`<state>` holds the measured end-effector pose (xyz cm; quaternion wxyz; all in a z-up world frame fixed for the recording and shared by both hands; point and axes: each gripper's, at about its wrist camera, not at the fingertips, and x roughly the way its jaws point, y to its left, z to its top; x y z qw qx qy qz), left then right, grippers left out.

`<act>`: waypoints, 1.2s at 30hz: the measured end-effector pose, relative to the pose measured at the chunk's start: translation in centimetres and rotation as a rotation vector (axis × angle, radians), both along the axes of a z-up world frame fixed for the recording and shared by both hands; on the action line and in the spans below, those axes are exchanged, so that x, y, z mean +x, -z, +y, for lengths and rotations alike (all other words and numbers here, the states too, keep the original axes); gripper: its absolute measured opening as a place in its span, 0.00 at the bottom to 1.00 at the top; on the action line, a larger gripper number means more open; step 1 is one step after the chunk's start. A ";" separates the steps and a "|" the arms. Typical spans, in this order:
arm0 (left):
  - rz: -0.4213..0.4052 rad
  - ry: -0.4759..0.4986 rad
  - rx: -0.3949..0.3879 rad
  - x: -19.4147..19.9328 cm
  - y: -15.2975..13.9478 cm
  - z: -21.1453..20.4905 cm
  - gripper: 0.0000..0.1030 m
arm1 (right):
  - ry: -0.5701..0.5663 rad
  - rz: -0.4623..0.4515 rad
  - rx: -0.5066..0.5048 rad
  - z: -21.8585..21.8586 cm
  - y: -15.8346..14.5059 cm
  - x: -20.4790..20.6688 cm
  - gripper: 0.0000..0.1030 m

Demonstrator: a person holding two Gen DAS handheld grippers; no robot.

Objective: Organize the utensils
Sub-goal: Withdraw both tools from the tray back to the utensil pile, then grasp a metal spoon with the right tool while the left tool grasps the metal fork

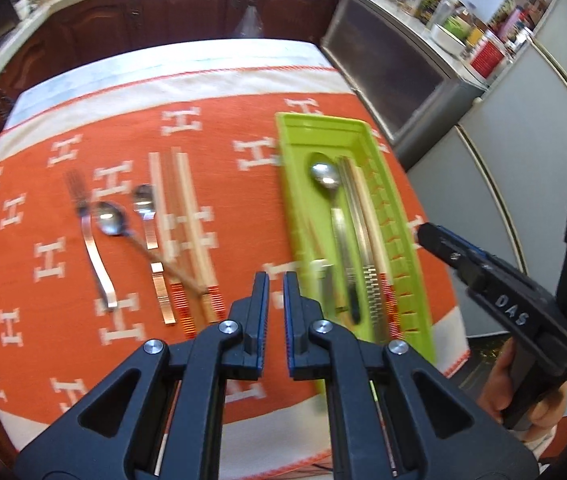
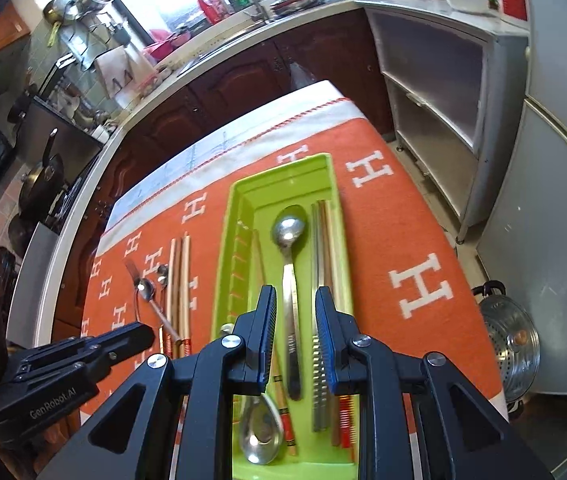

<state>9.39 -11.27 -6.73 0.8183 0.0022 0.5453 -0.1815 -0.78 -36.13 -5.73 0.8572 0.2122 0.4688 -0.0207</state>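
Observation:
A lime green utensil tray (image 1: 289, 168) (image 2: 243, 200) lies on the orange cloth and holds a long steel spoon (image 1: 325, 176) (image 2: 289, 228), chopsticks (image 1: 359, 208) (image 2: 321, 248) and a second spoon (image 2: 261, 436). Left of it on the cloth lie a fork (image 1: 91, 240), two spoons (image 1: 109, 218) (image 1: 145, 204) and chopsticks (image 1: 187, 216) (image 2: 179, 280). My left gripper (image 1: 276, 280) hovers just left of the tray's near end, jaws a narrow gap apart, empty. My right gripper (image 2: 295, 296) is open above the tray, straddling the long spoon's handle without holding it.
The table carries an orange cloth (image 1: 223, 128) with white H marks. Dark wood cabinets (image 1: 187, 8) and a counter stand behind it. A grey shelf unit (image 2: 443, 112) and a fridge (image 2: 555, 200) stand to the right. A steel pot (image 2: 511, 348) sits on the floor.

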 end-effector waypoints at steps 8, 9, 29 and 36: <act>-0.083 -0.172 0.076 0.3 0.9 9.2 0.40 | -0.149 0.004 -0.024 7.1 -0.8 2.3 0.19; -0.085 -0.187 0.075 0.3 1.1 10.1 0.46 | -0.174 0.005 -0.022 8.4 -0.8 2.8 0.19; 0.004 -0.314 0.043 4.6 8.9 18.0 0.46 | -0.504 0.127 -0.106 22.8 6.6 12.5 0.20; 0.005 -0.322 0.029 5.8 9.6 18.4 0.46 | -0.610 0.137 -0.240 26.6 9.1 14.1 0.20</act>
